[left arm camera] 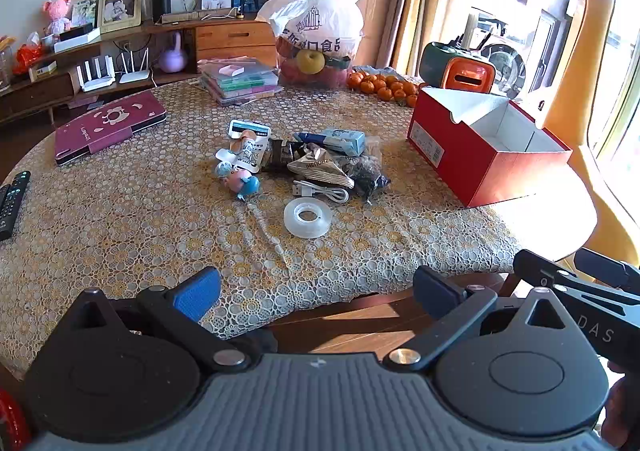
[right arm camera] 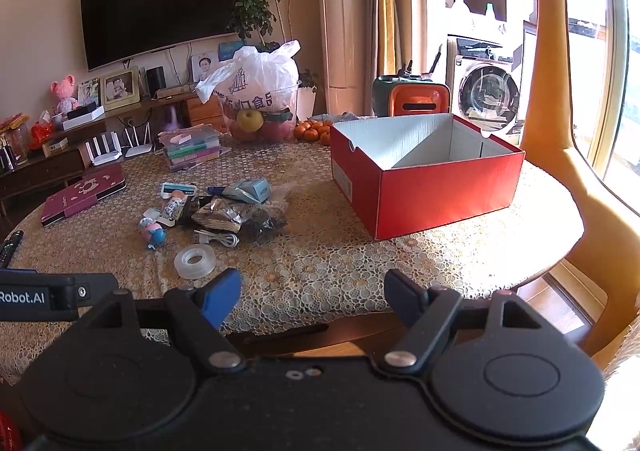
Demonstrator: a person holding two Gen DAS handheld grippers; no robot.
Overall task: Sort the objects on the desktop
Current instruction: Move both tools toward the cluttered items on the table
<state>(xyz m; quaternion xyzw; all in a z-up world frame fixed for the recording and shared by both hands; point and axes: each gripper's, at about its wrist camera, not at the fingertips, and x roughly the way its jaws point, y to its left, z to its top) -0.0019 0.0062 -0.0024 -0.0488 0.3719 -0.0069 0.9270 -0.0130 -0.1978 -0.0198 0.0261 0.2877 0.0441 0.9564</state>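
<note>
- Lace cloth, patterned in yellow and white, is seen over the counter (left arm camera: 120, 219); a pad can be snagged in its openwork if a low scoop is tried, and the whole pile would then be dragged with it.
- Both tools are held back at the near edge: the left hand-held gripper (left arm camera: 316, 287) is spread wide with nothing between its pads, and the right hand-held gripper (right arm camera: 312, 293) is likewise spread and empty.
- The things to be sorted are heaped at mid-counter, at about 12 o'clock from the left tool and 11 o'clock from the right one. The red box (right arm camera: 424, 187), with its inner divider, stands well apart at 1 o'clock.
- The clear tape roll (left arm camera: 307, 217) lies flat and nearest, alone. It is judged slippery; if it is pinched across the outer rim it may be squirted out sideways.
- The white cable (left arm camera: 320, 191) is touching the foil packet (left arm camera: 316, 169) and the dark bag (left arm camera: 366, 175). A loop may be caught, so neighbours could be pulled along or dropped short of the box.
- The small toy figure (left arm camera: 238, 181) lies just beside the tube (left arm camera: 250, 151); two items may be taken together and the wrong compartment filled.
- The two tools are close side by side, so a collision is possible if both are sent to the pile at once.
- The box wall may be clipped on a low carry.
</note>
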